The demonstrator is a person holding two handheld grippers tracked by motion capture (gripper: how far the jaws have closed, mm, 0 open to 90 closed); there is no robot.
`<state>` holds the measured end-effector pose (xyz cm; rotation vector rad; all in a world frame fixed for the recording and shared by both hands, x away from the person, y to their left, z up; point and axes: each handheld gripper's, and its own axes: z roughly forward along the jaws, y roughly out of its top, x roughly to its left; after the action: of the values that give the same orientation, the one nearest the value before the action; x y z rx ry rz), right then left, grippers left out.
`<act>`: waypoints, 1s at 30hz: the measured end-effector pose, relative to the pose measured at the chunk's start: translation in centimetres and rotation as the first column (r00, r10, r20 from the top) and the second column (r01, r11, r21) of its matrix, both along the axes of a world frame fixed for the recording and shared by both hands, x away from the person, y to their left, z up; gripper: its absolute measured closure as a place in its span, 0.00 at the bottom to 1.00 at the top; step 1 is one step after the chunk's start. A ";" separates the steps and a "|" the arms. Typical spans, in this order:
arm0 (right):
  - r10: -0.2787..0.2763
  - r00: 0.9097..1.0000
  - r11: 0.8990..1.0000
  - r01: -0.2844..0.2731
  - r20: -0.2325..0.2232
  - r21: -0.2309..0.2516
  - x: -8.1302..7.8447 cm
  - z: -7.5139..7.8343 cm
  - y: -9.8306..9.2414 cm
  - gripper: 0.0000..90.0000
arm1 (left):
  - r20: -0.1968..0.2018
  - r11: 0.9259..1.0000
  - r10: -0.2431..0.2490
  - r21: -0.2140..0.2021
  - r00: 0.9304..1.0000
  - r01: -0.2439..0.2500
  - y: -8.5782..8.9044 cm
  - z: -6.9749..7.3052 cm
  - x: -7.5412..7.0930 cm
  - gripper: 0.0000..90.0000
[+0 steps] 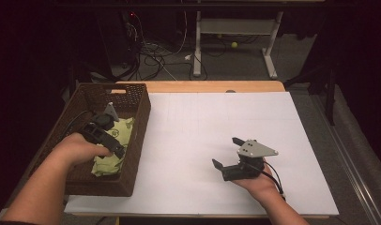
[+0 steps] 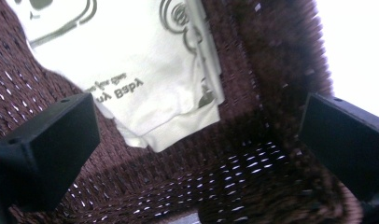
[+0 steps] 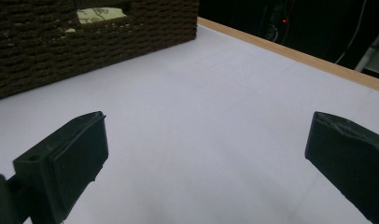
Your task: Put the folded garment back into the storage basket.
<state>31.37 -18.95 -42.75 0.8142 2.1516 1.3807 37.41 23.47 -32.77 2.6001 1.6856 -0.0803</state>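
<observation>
1. The left gripper [image 1: 114, 140], at the left of the high view, hangs inside the brown basket [image 1: 136, 136] – jaws wide, nothing between them.
2. The pale green cloth [image 1: 114, 146] lies on the basket floor, directly beneath it, long axis running toward the frame's top.
3. The right gripper [image 1: 227, 152], lower right – open, empty, well apart.

Overhead and gripper views sharing basket [image 1: 132, 140].
</observation>
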 end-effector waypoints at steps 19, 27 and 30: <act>-0.134 0.991 0.991 0.134 0.004 -0.008 -3.0 -1.9 -8.0 0.00 | 0.036 0.996 -0.091 -0.004 0.995 0.092 -7.6 2.4 1.0 0.00; -0.156 0.987 0.988 0.156 0.026 0.002 -4.0 -2.0 -9.4 0.00 | 0.047 0.989 -0.143 -0.021 0.989 0.144 -10.9 2.0 1.0 0.00; -0.159 0.987 0.987 0.159 0.025 0.006 -4.2 -2.0 -9.5 0.00 | 0.046 0.986 -0.164 -0.029 0.985 0.165 -12.2 1.6 1.1 0.00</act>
<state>27.21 -28.49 -44.74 0.9434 2.0177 1.3080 38.47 11.32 -31.17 2.6908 1.4410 -0.0561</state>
